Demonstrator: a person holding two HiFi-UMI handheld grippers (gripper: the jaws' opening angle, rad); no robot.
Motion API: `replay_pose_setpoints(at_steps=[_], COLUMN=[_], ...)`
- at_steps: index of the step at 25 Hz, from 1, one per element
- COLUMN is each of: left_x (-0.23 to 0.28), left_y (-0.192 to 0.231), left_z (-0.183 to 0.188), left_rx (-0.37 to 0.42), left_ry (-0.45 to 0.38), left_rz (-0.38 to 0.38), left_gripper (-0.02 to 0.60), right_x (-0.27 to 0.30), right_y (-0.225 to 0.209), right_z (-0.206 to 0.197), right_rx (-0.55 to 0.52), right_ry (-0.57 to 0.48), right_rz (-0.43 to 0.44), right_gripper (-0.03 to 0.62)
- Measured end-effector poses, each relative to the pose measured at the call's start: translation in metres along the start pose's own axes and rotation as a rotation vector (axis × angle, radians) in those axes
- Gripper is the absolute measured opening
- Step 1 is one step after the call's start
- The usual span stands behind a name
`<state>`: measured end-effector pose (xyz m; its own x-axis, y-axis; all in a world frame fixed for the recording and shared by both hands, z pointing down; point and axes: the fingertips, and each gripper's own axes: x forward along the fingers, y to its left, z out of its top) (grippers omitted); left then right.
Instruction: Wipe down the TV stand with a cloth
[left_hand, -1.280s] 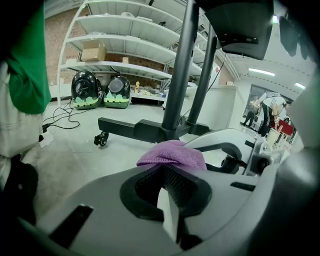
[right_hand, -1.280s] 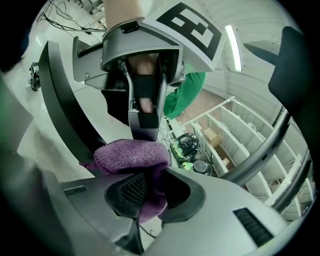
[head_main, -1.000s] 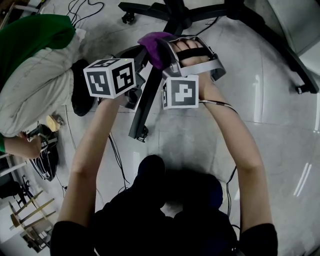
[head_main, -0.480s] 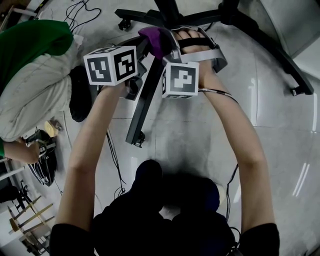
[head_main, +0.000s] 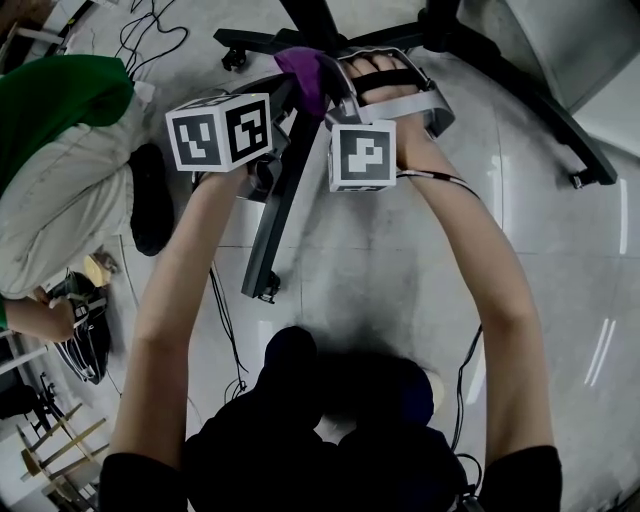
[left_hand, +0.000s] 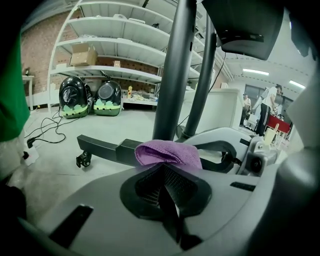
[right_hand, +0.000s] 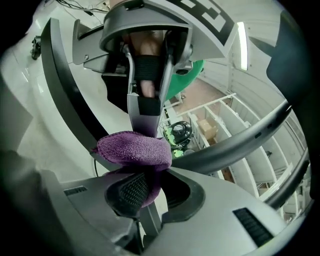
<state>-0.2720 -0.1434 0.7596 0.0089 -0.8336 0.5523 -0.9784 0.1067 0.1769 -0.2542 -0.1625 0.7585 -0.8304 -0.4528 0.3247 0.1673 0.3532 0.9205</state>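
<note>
Shows right gripper (right_hand: 142, 190) clamped on purple cloth (right_hand: 134, 149), upper centre of head view, over black TV stand leg (head_main: 272, 222). Shows left gripper (left_hand: 167, 191) pinched together, empty, just beside. Appears mid-wipe; next calls for dragging cloth along leg, pressed down.

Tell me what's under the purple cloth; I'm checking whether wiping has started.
The right tool pinches the cloth above the stand's black leg. Whether they touch is hidden by the cloth.

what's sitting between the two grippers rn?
The purple cloth: head view shows it between them, clamped in the right gripper jaws, right at the left gripper tips.
</note>
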Motion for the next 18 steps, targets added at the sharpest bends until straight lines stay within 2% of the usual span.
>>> replay_pose_setpoints(at_steps=[3, 6, 9, 13, 18], left_x=[0.003, 0.005, 0.007, 0.01, 0.013], left_y=[-0.007, -0.013, -0.018, -0.023, -0.025], left_z=[-0.002, 0.001, 0.002, -0.003, -0.006], left_rx=[0.001, 0.014, 0.029, 0.038, 0.023], left_ry=[0.005, 0.006, 0.006, 0.02, 0.026], left_rz=[-0.017, -0.027, -0.037, -0.046, -0.049], left_gripper=[0.006, 0.006, 0.006, 0.006, 0.006], right_x=[-0.001, -0.006, -0.009, -0.001, 0.015], right_y=[0.001, 0.009, 0.013, 0.009, 0.003], right_z=[-0.014, -0.022, -0.036, -0.07, -0.084], right_rx=[-0.033, 0.008, 0.013, -0.02, 0.043], right_ry=[0.029, 0.033, 0.058, 0.149, 0.191], right_rz=[-0.011, 0.046, 0.06, 0.007, -0.013], right_gripper=[0.069, 0.069, 0.069, 0.069, 0.069])
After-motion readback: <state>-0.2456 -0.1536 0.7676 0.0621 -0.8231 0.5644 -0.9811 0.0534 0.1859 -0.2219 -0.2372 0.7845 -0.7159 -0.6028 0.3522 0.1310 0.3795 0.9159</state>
